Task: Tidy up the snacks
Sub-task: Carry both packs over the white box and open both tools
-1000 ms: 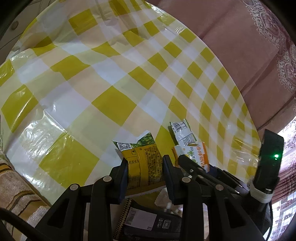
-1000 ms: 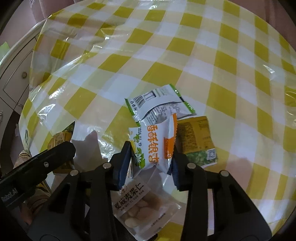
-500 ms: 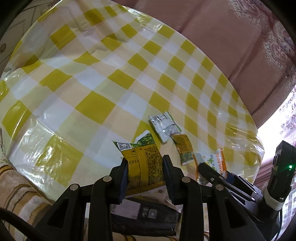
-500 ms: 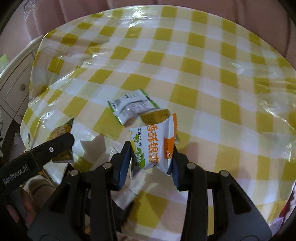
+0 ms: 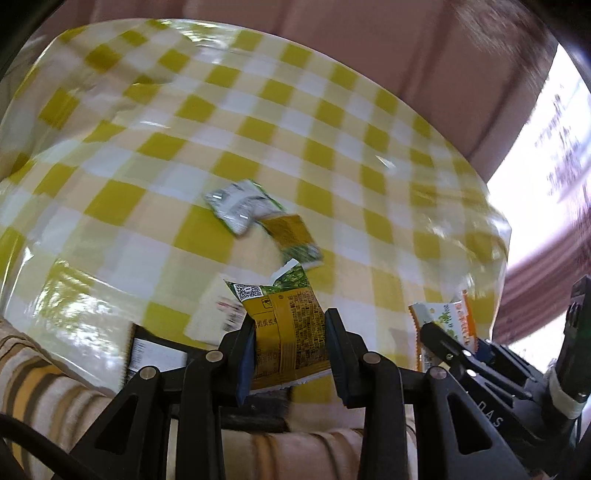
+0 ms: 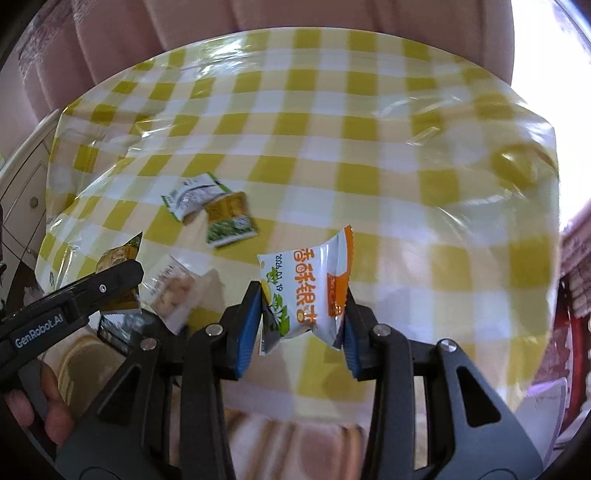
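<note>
My left gripper (image 5: 290, 332) is shut on a yellow and green snack packet (image 5: 284, 325), held above the near edge of the yellow checked tablecloth (image 5: 229, 122). My right gripper (image 6: 301, 314) is shut on a white and orange snack packet (image 6: 306, 284), also lifted off the table. That orange packet (image 5: 443, 321) shows at the right of the left wrist view. On the cloth lie a white and green packet (image 6: 192, 194) and a yellow and green packet (image 6: 229, 218), touching each other. A clear packet of pale snacks (image 6: 171, 286) lies nearer the edge.
A dark flat package with a white label (image 5: 155, 354) lies at the table's near edge. A striped fabric (image 5: 44, 387) is below it. A pink sofa (image 6: 258, 18) stands behind the table and a white cabinet (image 6: 22, 184) to the left. A hand (image 6: 44, 413) holds the left gripper.
Both grippers have pulled back and up from the table with their packets, so the cloth looks farther away. The right one has moved rightward away from the two packets on the cloth.
</note>
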Motion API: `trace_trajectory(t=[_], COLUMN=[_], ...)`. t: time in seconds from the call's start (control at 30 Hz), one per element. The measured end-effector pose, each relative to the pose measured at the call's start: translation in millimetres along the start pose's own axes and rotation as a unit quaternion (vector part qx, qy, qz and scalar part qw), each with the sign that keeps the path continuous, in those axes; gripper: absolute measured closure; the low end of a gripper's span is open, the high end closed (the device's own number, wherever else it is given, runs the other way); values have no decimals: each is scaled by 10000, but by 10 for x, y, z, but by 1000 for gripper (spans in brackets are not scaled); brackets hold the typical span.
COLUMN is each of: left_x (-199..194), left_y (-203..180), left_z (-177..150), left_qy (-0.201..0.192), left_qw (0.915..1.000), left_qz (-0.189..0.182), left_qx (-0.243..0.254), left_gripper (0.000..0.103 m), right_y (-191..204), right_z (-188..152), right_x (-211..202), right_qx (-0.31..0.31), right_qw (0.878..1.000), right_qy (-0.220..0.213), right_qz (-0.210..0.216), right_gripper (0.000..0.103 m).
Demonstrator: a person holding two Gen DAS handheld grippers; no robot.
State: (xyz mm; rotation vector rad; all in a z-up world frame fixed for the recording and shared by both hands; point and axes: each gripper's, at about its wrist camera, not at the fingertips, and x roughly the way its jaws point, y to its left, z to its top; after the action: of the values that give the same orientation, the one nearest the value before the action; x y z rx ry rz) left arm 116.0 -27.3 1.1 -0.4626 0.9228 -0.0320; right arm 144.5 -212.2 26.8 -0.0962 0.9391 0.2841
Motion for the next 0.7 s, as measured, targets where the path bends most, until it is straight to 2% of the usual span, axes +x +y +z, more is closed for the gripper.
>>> trace_trajectory(t=[0.37, 0.7], left_x=[-12, -5], left_y=[-883, -1677], left_z=[-299, -749], left_qy=[251, 553], left_qw=[9947, 9798], left_qz=[-324, -820], left_qx=[941, 1738], left_gripper=[67, 67], right_y=[-819, -1512], right_z=[-437, -917], right_x=[-447, -806], right_qx=[681, 1209], right_qw=[9966, 9880], right_qy=[-75, -46], right_qz=[-456, -961], right_gripper=[60, 60])
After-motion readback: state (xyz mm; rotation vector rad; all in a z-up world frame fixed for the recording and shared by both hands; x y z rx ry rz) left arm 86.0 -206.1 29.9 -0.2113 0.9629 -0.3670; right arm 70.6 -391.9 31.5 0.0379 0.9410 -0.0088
